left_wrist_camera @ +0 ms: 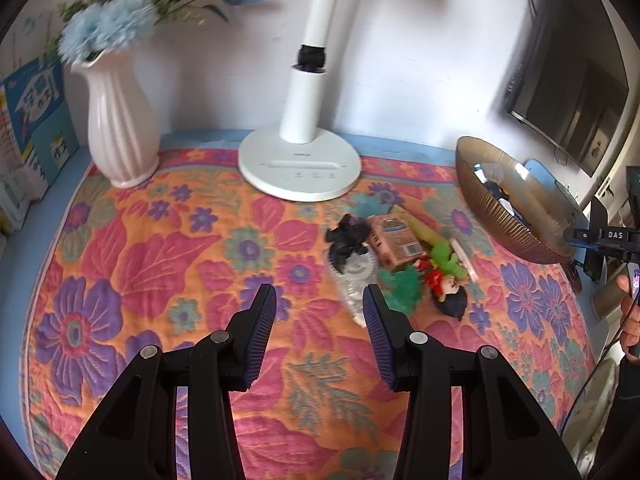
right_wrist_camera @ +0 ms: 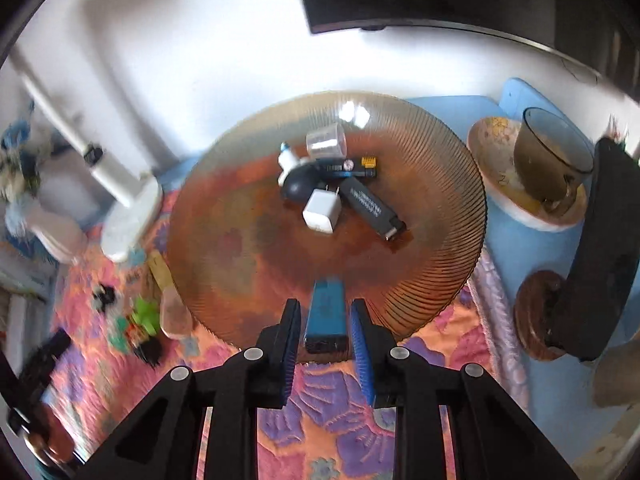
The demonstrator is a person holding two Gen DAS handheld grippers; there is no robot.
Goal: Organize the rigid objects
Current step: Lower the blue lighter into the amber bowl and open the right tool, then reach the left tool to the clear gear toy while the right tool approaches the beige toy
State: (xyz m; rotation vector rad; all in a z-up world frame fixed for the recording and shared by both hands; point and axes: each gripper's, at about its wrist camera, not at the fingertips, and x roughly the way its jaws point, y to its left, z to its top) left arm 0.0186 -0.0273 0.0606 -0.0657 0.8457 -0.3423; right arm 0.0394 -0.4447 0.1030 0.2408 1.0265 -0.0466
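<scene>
Right gripper (right_wrist_camera: 325,318): jaws narrowed around blue rectangular block (right_wrist_camera: 326,312), pads close on both sides (thin gaps visible, contact not certain), block end pointing over near rim of amber ribbed bowl (right_wrist_camera: 440,280). Left gripper (left_wrist_camera: 319,300): part open, nothing between pads, hovering above floral quilted surface (left_wrist_camera: 160,248). Just beyond left fingertips: clear plastic piece (left_wrist_camera: 354,276), black figure (left_wrist_camera: 346,236), pink box (left_wrist_camera: 394,240), green doll (left_wrist_camera: 444,272). Inside bowl: white charger (right_wrist_camera: 320,210), dark grey stick (right_wrist_camera: 372,206). Far: white lamp base (left_wrist_camera: 300,168), pink vase (left_wrist_camera: 120,120).
</scene>
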